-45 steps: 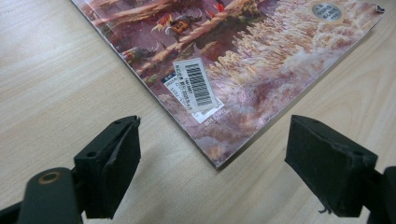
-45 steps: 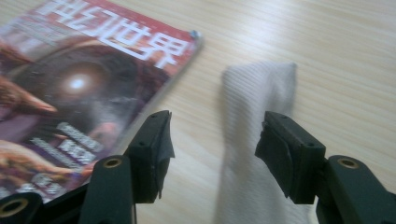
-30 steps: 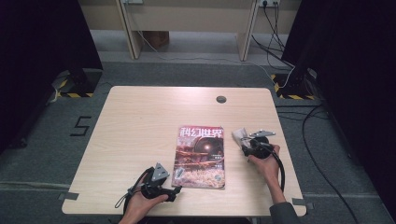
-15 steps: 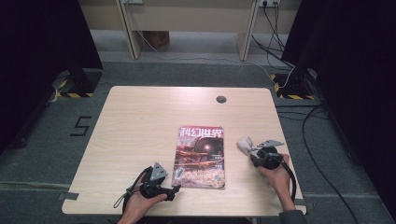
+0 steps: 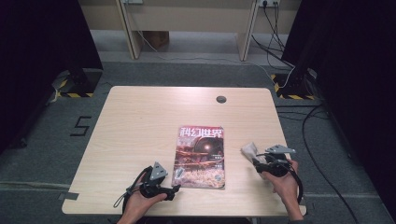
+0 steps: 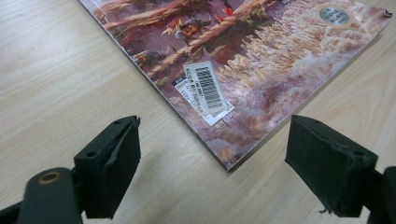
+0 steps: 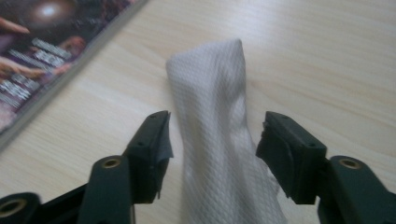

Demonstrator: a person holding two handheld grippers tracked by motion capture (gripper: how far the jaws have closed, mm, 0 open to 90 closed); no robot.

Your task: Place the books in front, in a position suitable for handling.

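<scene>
A magazine (image 5: 201, 156) with a reddish cover lies flat on the wooden table (image 5: 140, 126), front of centre. My left gripper (image 5: 173, 191) rests by its near left corner. In the left gripper view the jaws (image 6: 212, 149) stand wide open around that corner (image 6: 229, 161) without touching it. To the right of the magazine lies a crumpled white cloth (image 5: 249, 150). My right gripper (image 5: 257, 161) points at it. Its jaws (image 7: 212, 140) have just been opening, and the cloth (image 7: 212, 116) stands between the pads with a small gap on each side. The magazine's edge (image 7: 42, 56) is at the upper left.
A round cable grommet (image 5: 221, 99) sits near the table's far edge. Black curtains, cables and desk legs stand beyond the table. Bare wood stretches across the left and far half.
My right hand has drawn the cloth to the right and nearer the front edge, away from the magazine, and its jaws now stand wider. The left gripper has not moved.
</scene>
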